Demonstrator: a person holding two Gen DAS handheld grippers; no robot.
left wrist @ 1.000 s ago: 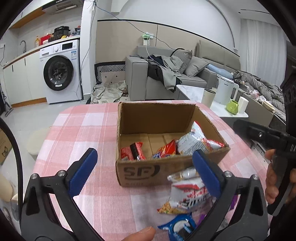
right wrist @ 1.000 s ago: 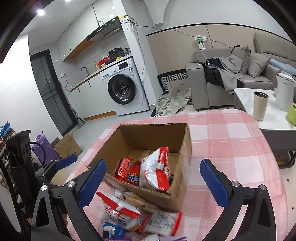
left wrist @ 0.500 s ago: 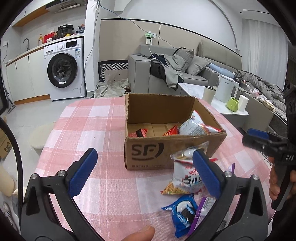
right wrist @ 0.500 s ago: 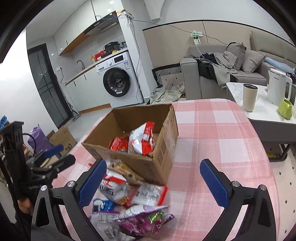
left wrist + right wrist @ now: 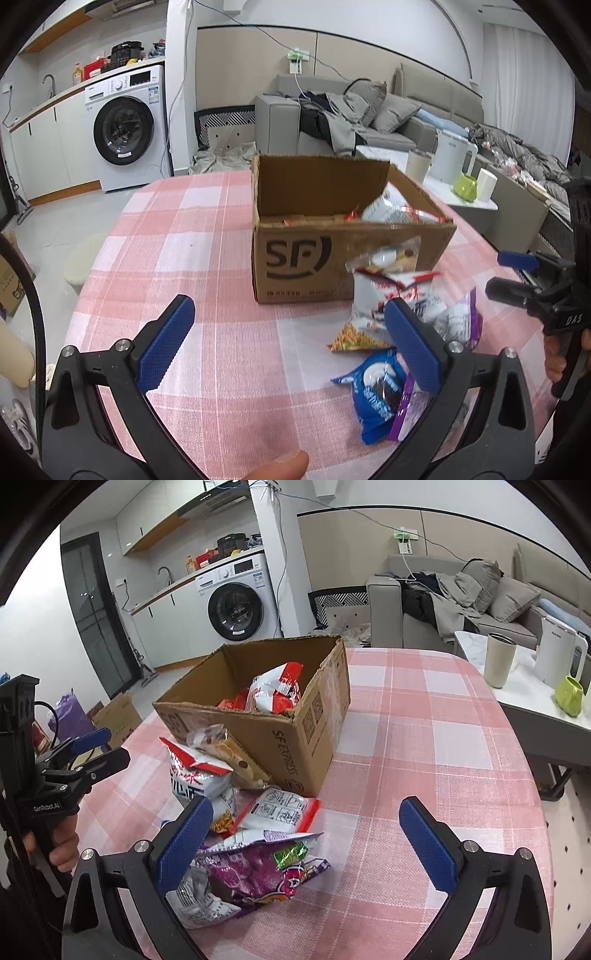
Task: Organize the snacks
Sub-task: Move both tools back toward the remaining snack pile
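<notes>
An open cardboard box marked SF stands on the pink checked tablecloth and holds a white-and-red bag and red packets. The box also shows in the right wrist view. Loose snacks lie by its near side: a white-and-red bag, a blue cookie pack, a purple bag and a white-and-red packet. My left gripper is open and empty, low over the cloth in front of the box. My right gripper is open and empty above the purple bag.
A side table at the right holds a beige cup, a white kettle and a green mug. A grey sofa and a washing machine stand beyond the table. The table edge curves at the right.
Both grippers have drawn back and down from the box. The box now looks farther off and the loose snacks in front of it have come into fuller view. Both stay open.
</notes>
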